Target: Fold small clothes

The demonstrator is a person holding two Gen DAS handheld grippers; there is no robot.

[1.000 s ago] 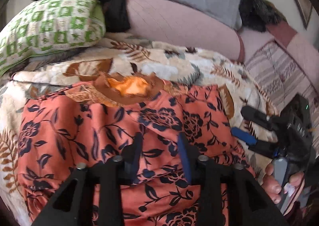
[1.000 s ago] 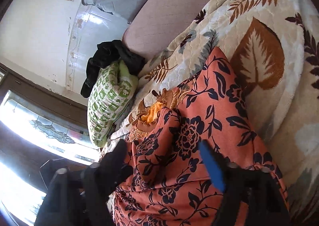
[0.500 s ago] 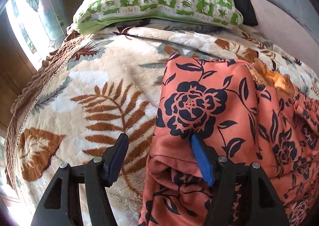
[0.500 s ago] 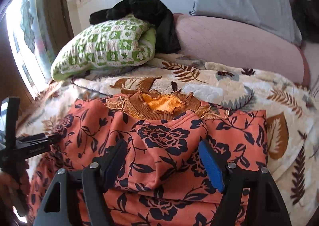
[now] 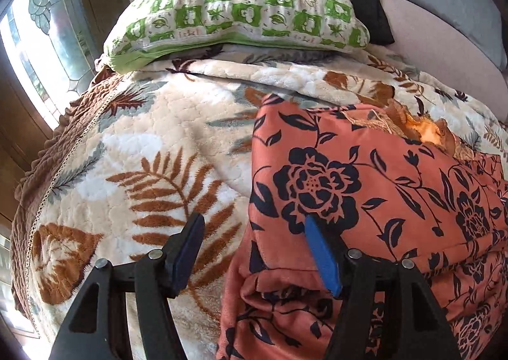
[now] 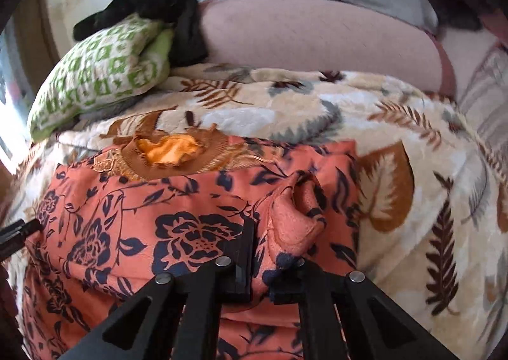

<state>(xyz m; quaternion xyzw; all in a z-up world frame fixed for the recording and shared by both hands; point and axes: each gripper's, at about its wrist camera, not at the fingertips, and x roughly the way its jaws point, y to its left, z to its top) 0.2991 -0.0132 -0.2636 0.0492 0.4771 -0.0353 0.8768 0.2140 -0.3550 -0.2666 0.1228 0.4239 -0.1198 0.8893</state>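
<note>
I am in the middle of folding the orange flowery top (image 6: 190, 226), which lies spread on the leafy blanket (image 5: 152, 150) on the bed, below the green pillow (image 5: 241, 7). My right gripper (image 6: 258, 260) has its fingers pressed together, pinching a bunched-up bit of the top near its right side. My left gripper (image 5: 254, 252) has its fingers spread wide over the left edge of the top, one over the cloth and one over the blanket, holding nothing. I think I must next close the left fingers on that edge, then lift both sides together. The top has dark blue flowers, a brown neck band and looks soft and floppy.
</note>
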